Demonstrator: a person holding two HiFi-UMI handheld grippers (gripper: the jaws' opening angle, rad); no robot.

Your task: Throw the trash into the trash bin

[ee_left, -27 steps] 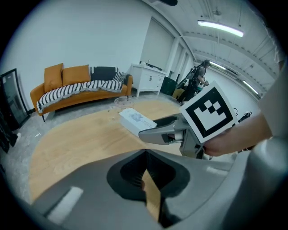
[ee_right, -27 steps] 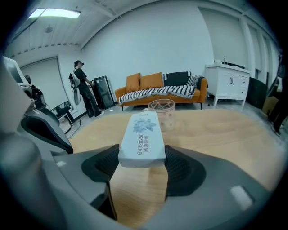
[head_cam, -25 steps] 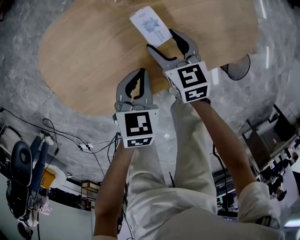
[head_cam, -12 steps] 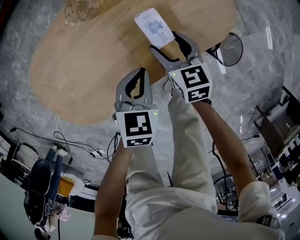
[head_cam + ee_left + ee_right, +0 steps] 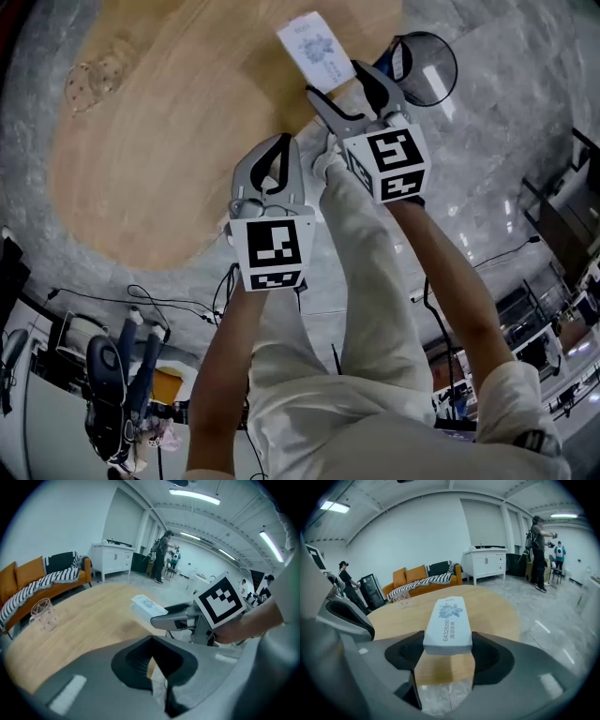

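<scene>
A white tissue pack (image 5: 314, 49) with a blue flower print is the trash. My right gripper (image 5: 336, 82) is shut on its near end and holds it above the right edge of the round wooden table (image 5: 159, 141). From the right gripper view, the pack (image 5: 447, 623) sticks forward between the pads. A black mesh trash bin (image 5: 427, 70) stands on the floor just right of that gripper. My left gripper (image 5: 278, 150) is shut and holds nothing, lower left of the right one, over the table's near edge. It faces the pack (image 5: 147, 605).
A clear glass cup (image 5: 98, 73) stands on the table's far left. An orange sofa (image 5: 422, 579) and a white cabinet (image 5: 487, 562) line the far wall. People stand at the back right. Cables and a chair (image 5: 117, 375) lie on the grey floor at lower left.
My right gripper has carried the pack to the right, off toward the table's edge. The bin has come closer beside it, and the glass cup has come into view on the left.
</scene>
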